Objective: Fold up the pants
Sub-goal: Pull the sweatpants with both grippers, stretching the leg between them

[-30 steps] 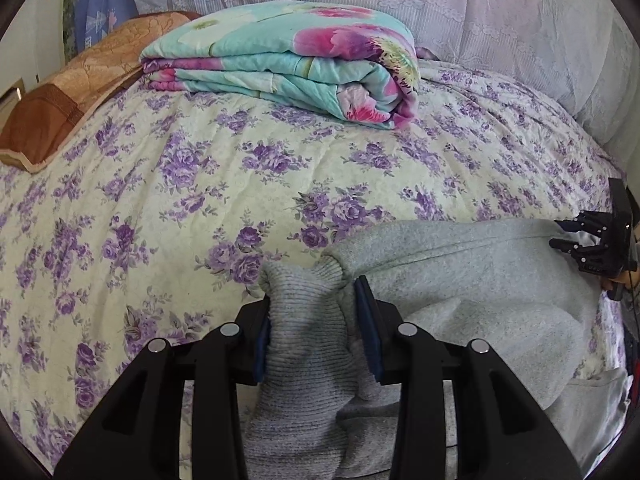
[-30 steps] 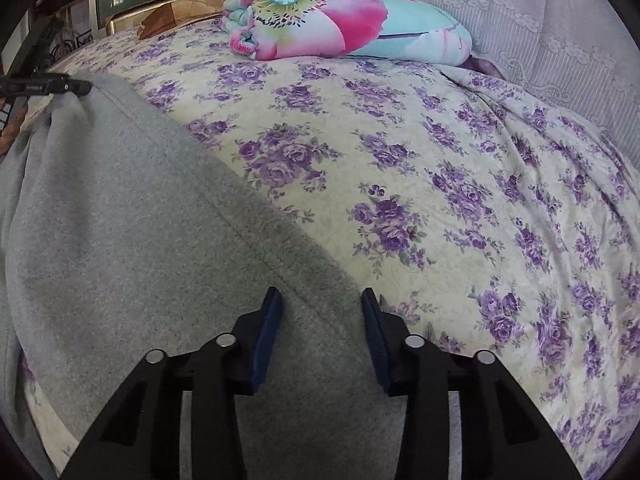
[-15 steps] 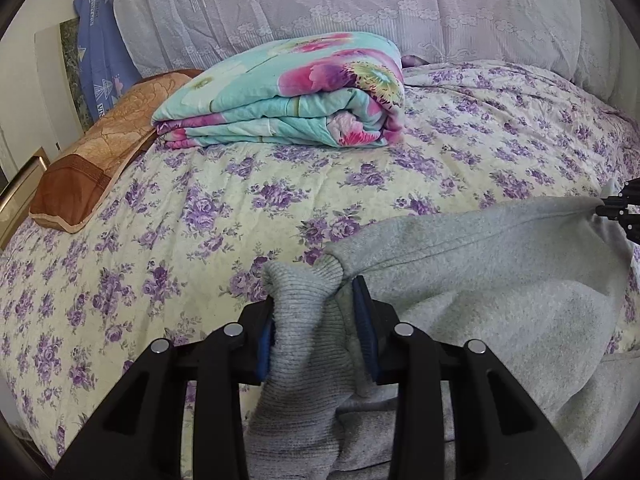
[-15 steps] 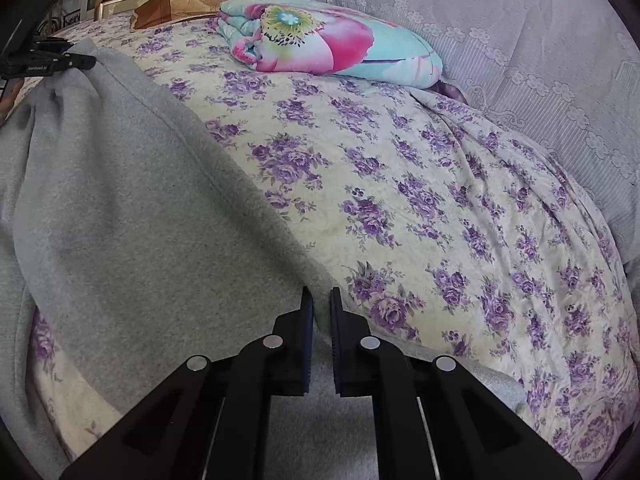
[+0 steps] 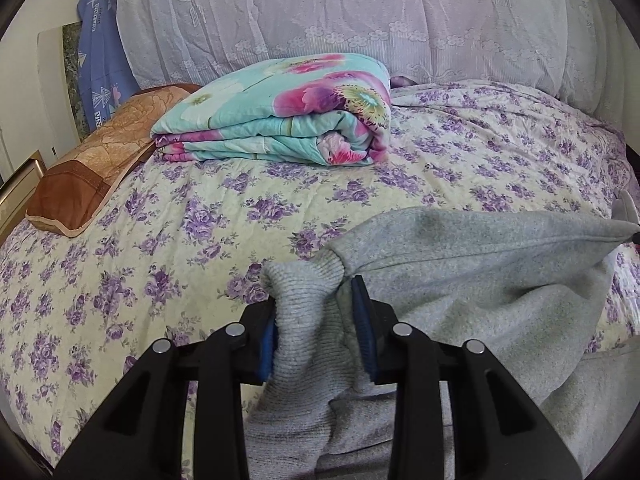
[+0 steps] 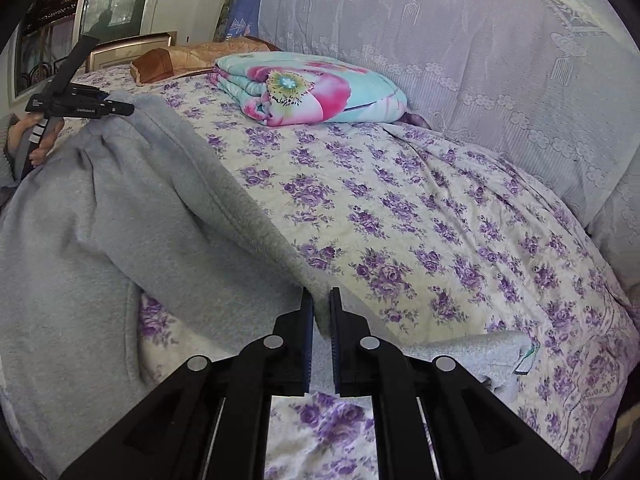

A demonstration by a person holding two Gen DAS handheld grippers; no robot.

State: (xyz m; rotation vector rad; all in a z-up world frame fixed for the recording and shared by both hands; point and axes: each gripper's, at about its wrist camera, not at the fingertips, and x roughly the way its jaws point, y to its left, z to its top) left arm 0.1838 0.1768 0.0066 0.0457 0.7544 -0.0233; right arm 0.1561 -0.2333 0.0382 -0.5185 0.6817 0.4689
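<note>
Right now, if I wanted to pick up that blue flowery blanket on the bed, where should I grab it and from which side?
Probably the rounded fold of the blanket, on its right end in the left view. There the layers curve round into one thick roll, so tongs coming in level from that side would catch them all. On the left end the layers lie as loose edges and might slip apart.

The grey pants [image 5: 460, 280] run out past the bottom edge below the left gripper's fingers [image 5: 362, 320], so their lower part is cut off. The ribbed cuff [image 5: 304, 320] hides the inner faces of both pads. To the right of those fingers the right gripper is almost wholly beyond the frame's rim. In the right wrist view, fabric fills the narrow gap between the fingers [image 6: 306, 336]; far to their left, a hand [image 6: 28, 136] is half cut off.
</note>
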